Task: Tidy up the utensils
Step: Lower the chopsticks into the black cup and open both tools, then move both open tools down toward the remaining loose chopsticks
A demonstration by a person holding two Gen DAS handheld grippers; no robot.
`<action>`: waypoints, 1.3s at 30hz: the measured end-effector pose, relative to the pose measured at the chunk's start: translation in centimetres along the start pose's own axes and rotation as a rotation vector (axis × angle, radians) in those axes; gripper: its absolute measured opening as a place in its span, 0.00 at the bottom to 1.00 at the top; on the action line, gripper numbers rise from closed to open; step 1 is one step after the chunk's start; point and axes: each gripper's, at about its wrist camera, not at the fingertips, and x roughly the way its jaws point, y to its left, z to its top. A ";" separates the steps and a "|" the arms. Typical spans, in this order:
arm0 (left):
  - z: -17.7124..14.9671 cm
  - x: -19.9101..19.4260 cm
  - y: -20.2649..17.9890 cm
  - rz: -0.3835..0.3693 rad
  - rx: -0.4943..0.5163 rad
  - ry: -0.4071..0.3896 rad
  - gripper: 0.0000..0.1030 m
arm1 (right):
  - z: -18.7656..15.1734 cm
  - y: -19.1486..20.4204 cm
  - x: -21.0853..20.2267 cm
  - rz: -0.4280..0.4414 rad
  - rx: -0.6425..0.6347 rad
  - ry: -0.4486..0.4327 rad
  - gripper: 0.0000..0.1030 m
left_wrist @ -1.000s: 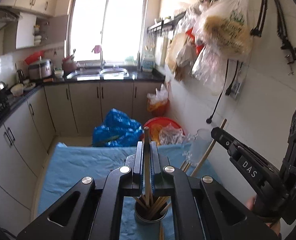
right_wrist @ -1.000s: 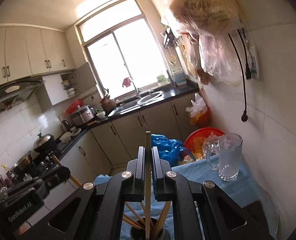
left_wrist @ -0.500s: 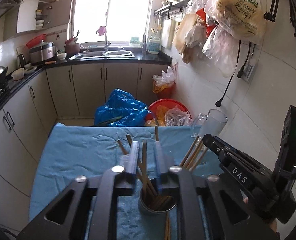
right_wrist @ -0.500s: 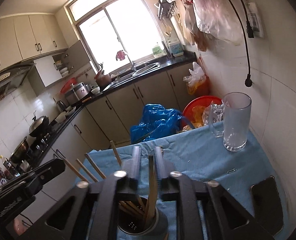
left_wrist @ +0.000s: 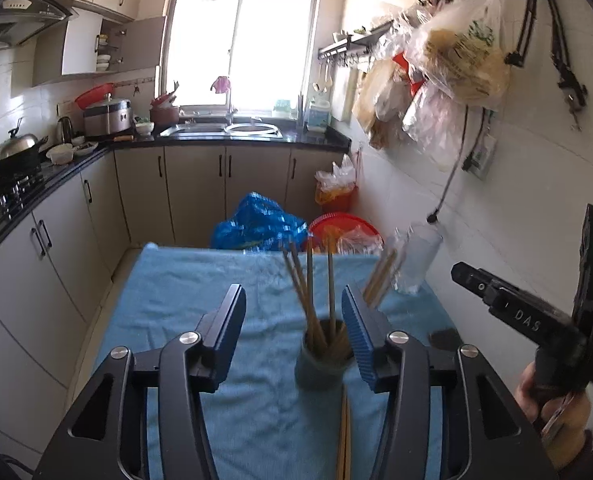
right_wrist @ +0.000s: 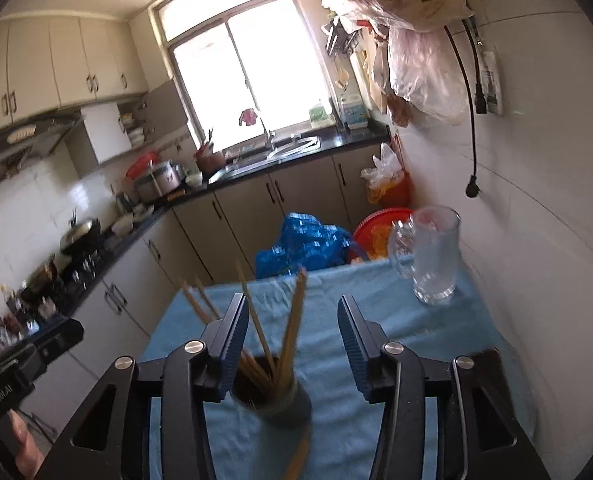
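A grey cup (left_wrist: pixel 319 364) (right_wrist: pixel 274 400) stands on the blue cloth (left_wrist: pixel 184 292) (right_wrist: pixel 376 304) with several wooden chopsticks (left_wrist: pixel 308 288) (right_wrist: pixel 292 320) leaning in it. My left gripper (left_wrist: pixel 292 304) hovers just above it, jaws opening, nothing pressed between the pads. My right gripper (right_wrist: pixel 292 316) is over the same cup, jaws also opening, the sticks loose between its fingers. More chopsticks (left_wrist: pixel 343 436) (right_wrist: pixel 298 456) lie on the cloth in front of the cup. In the left wrist view the right gripper (left_wrist: pixel 504 300) shows at the right, a hand holding it.
A glass mug (right_wrist: pixel 432 256) (left_wrist: pixel 412 260) stands at the cloth's far right by the tiled wall. A dark flat object (right_wrist: pixel 492 364) lies on the cloth at the right. Beyond the table are a blue bag (left_wrist: pixel 260 228), a red basin (left_wrist: pixel 344 228) and cabinets.
Both grippers were shut on an upright chopstick over the cup; they lowered, opened and let the sticks drop in among the others. Both views have pulled back slightly.
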 end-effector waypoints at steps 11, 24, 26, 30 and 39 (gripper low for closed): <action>-16.2 3.8 -0.2 -0.140 0.027 0.338 0.46 | -14.3 -3.9 -2.2 0.034 -0.086 0.385 0.56; -22.0 8.9 -4.2 -0.181 0.168 0.492 0.10 | -19.6 -5.8 -1.2 0.115 -0.013 0.469 0.56; -22.1 9.3 -4.4 -0.177 0.167 0.501 0.07 | -19.5 -5.6 -0.9 0.122 -0.009 0.465 0.56; -22.1 9.7 -4.7 -0.160 0.175 0.496 0.07 | -19.6 -4.9 -0.4 0.129 -0.014 0.469 0.56; -21.9 8.0 -0.1 -0.082 -0.015 0.525 0.07 | -21.5 -0.7 1.7 0.140 -0.110 0.529 0.56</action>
